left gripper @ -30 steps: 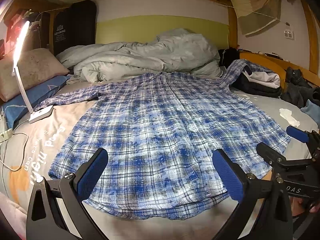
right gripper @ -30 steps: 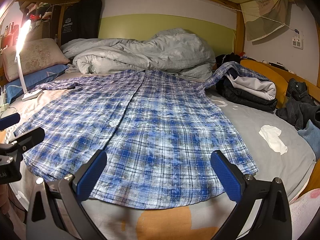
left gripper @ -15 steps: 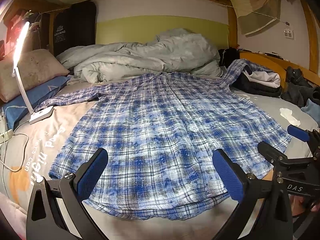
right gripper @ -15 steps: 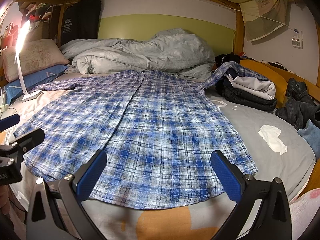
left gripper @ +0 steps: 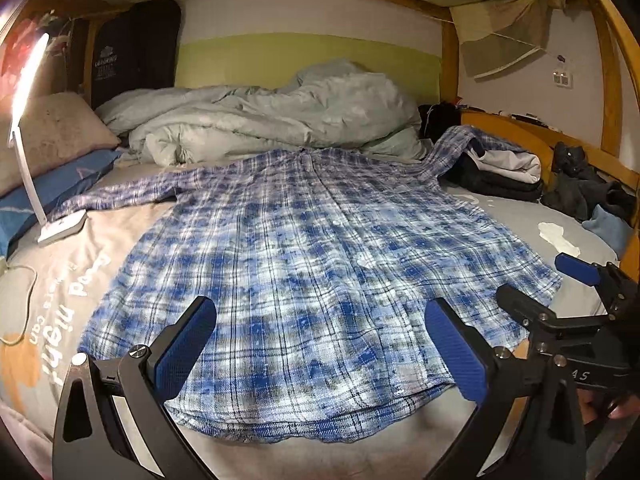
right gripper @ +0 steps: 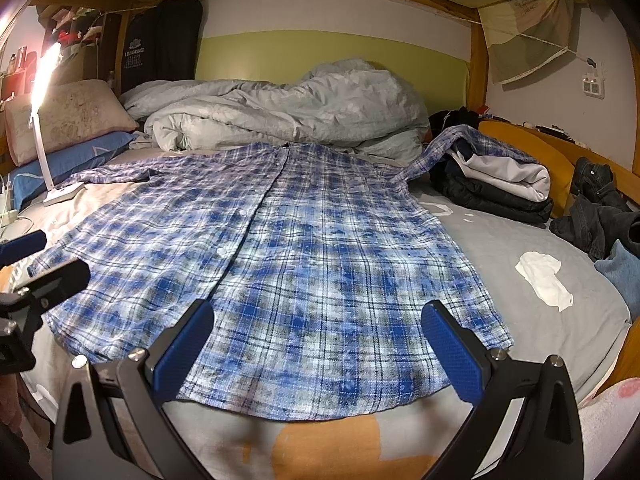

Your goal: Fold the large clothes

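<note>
Lamp: a lit white lamp is seen at the far left, its base set on the bed beside a blue pillow.
Left sleeve: it is stretched out flat toward the lamp base.
Left gripper: the left gripper is held low over the hem, its jaws spread wide with nothing between them.
Shirt: a blue plaid shirt is laid flat, front up and buttoned, across the middle of the bed, collar toward the far end, hem at the near edge.
Quilt: a crumpled pale quilt is heaped just behind the collar.
Right gripper: the right gripper is held over the right part of the hem, jaws wide apart and empty; the fabric is not touched.
Right sleeve: it is draped up over a stack of folded clothes.
White cloth: a small white cloth is left on the grey sheet, right of the shirt and apart from it.
Dark clothes: a loose pile is seen at the far right by the wooden rail.
</note>
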A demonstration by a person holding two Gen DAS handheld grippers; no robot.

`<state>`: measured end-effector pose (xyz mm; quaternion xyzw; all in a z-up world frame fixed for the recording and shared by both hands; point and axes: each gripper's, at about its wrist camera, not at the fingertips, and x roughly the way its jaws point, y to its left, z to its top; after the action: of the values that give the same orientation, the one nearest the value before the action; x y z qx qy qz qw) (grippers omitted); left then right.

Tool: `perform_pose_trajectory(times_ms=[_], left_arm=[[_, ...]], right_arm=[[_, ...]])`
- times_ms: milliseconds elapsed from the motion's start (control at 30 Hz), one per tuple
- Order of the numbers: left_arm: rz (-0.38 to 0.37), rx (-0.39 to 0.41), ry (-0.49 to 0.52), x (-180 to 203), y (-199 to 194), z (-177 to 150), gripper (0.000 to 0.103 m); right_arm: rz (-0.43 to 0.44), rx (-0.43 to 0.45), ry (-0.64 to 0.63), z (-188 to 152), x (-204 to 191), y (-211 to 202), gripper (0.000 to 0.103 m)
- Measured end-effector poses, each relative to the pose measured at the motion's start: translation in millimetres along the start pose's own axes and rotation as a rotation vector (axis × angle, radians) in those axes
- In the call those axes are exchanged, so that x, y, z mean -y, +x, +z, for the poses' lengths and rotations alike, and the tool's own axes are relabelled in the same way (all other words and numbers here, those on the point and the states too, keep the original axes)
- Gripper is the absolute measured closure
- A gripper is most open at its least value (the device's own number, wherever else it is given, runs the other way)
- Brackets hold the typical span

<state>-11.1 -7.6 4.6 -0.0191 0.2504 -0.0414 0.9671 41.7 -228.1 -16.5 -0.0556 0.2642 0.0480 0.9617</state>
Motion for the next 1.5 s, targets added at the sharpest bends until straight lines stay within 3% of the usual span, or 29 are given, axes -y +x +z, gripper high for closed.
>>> perform_pose_trajectory(times_ms=[233, 467, 600, 667, 800, 900, 1100, 1200, 1300, 1367, 1400, 1433, 1467, 1500], left_arm=[[0.046, -0.026, 0.045, 1, 1, 0, 0.0], [0.083, -0.172, 0.121, -2, 17, -22, 0.0], [0.046, -0.282, 0.141, -2, 29, -35, 0.004], [0.045, -0.319, 0.138, -3, 32, -40, 0.004], [-0.001, -0.37, 0.137, -2, 36, -47, 0.004], [-0.023, -0.421, 0.174, 5, 42, -54, 0.004], [0.078, -0.432, 0.308, 22, 46, -65, 0.003], [0.119, -0.417, 0.234, 8, 47, -57, 0.003], [0.196, -0.351, 0.166, -11, 44, -43, 0.003], [0.231, -0.321, 0.148, -22, 44, -34, 0.005], [0.249, -0.314, 0.147, -27, 46, -30, 0.009], [0.265, -0.319, 0.153, -32, 49, -28, 0.014], [0.277, -0.336, 0.165, -36, 53, -27, 0.028], [0.281, -0.355, 0.175, -40, 58, -28, 0.041]], right_arm=[[0.029, -0.051, -0.056, 1, -2, 1, 0.0], [0.202, -0.218, -0.236, -20, -22, 13, 0.0], [0.154, -0.238, -0.413, -41, -48, 14, 0.0], [0.135, -0.275, -0.437, -47, -48, 21, 0.0], [0.051, -0.312, -0.389, -46, -34, 35, 0.0], [0.038, -0.325, -0.32, -40, -22, 41, 0.0], [-0.001, -0.31, -0.275, -33, -10, 46, 0.0], [-0.067, -0.283, -0.263, -30, -4, 47, 0.0], [-0.134, -0.269, -0.238, -24, 7, 48, 0.0], [-0.122, -0.276, -0.224, -19, 14, 51, 0.0], [-0.107, -0.278, -0.226, -15, 17, 52, 0.003], [-0.098, -0.284, -0.237, -14, 19, 54, 0.019], [-0.094, -0.303, -0.26, -13, 22, 57, 0.036], [-0.094, -0.331, -0.272, -12, 25, 62, 0.071]])
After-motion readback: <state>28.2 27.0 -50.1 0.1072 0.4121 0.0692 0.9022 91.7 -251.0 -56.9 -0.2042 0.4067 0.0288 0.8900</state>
